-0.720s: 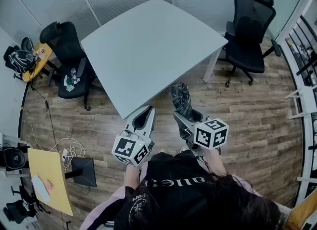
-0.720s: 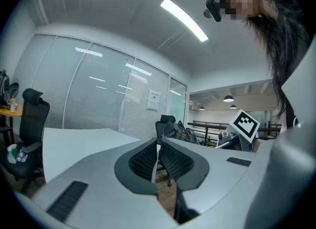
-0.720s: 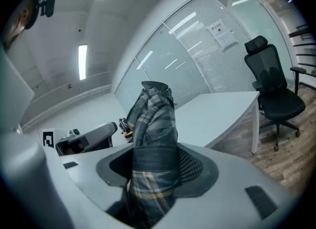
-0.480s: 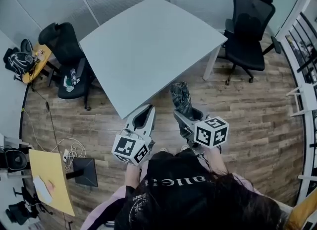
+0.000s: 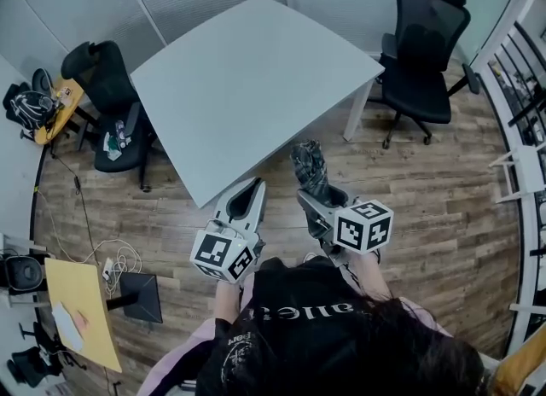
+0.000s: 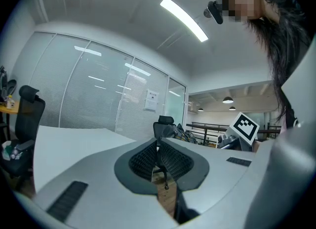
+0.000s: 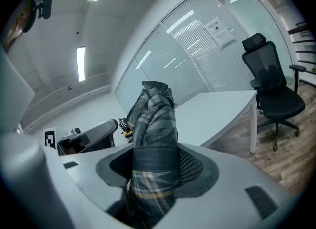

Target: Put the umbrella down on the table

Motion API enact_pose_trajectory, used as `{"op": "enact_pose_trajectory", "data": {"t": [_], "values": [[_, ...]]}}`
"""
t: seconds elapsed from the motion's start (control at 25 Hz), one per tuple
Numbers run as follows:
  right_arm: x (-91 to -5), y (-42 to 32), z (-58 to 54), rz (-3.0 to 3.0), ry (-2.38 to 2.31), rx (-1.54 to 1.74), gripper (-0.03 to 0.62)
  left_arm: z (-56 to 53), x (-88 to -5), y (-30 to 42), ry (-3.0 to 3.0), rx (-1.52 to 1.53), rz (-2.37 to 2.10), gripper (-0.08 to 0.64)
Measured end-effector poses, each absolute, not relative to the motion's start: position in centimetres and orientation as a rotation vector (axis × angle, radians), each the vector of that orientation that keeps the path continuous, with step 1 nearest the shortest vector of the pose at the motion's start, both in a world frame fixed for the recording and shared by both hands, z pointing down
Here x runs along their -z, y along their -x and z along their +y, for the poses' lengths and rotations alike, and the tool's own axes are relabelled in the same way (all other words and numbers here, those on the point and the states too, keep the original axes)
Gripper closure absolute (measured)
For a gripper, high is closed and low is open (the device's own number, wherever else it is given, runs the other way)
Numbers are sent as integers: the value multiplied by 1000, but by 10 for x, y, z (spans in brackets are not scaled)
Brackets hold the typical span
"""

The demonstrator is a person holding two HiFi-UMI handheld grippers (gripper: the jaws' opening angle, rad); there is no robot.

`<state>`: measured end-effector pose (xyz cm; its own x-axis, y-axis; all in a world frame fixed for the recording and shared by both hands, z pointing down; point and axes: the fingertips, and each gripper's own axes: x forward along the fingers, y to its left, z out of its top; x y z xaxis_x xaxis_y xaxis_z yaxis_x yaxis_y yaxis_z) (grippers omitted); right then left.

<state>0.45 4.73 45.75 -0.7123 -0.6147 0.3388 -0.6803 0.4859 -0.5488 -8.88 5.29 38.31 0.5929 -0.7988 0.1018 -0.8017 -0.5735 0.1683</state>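
A folded plaid umbrella (image 5: 312, 171), dark grey with pale and yellow lines, stands up out of my right gripper (image 5: 322, 204), which is shut on it. In the right gripper view the umbrella (image 7: 154, 124) fills the gap between the jaws of my right gripper (image 7: 153, 169). It hangs over the wood floor, its top end close to the near edge of the white table (image 5: 256, 70). My left gripper (image 5: 250, 188) is beside it, just off the table's near corner. Its jaws are together with nothing in them, as the left gripper view shows (image 6: 159, 161).
A black office chair (image 5: 424, 53) stands at the table's right, another (image 5: 111, 87) at its left beside a small yellow table (image 5: 61, 102) with bags. A yellow board (image 5: 81, 309) and cables (image 5: 115, 262) lie at the lower left. A railing (image 5: 525, 104) runs along the right.
The view has drifted a little, so the table and chairs sit slightly further left. Both grippers keep their places, and the umbrella stays in the right one.
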Motion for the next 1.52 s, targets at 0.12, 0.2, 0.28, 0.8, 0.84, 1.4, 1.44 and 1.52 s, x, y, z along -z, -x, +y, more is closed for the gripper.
{"op": "enact_pose_trajectory", "data": {"t": [0.12,0.2,0.28,0.8,0.84,1.4,1.44,1.52], "values": [[-460,-22,49,-2615,-1152,-1041,362,54,-386,73,-2620,-15,-1335,534],[-462,-35,50,-2610,-1154,-1047,362,54,-389,62,-2614,-15,-1337,534],[-463,-45,52,-2604,-1153,-1055,362,57,-392,53,-2606,-24,-1334,534],[-478,-54,40,-2591,-1136,-1134,362,48,-407,44,-2578,-104,-1332,534],[-479,-54,36,-2589,-1140,-1141,362,44,-408,43,-2580,-108,-1326,534],[-481,-64,-74,-2545,-1228,-1167,362,-79,-412,33,-2632,-97,-1220,534],[-481,-62,-84,-2539,-1229,-1170,362,-89,-412,34,-2632,-100,-1215,534],[-482,-56,-103,-2527,-1227,-1170,362,-109,-411,39,-2632,-99,-1208,534]]}}
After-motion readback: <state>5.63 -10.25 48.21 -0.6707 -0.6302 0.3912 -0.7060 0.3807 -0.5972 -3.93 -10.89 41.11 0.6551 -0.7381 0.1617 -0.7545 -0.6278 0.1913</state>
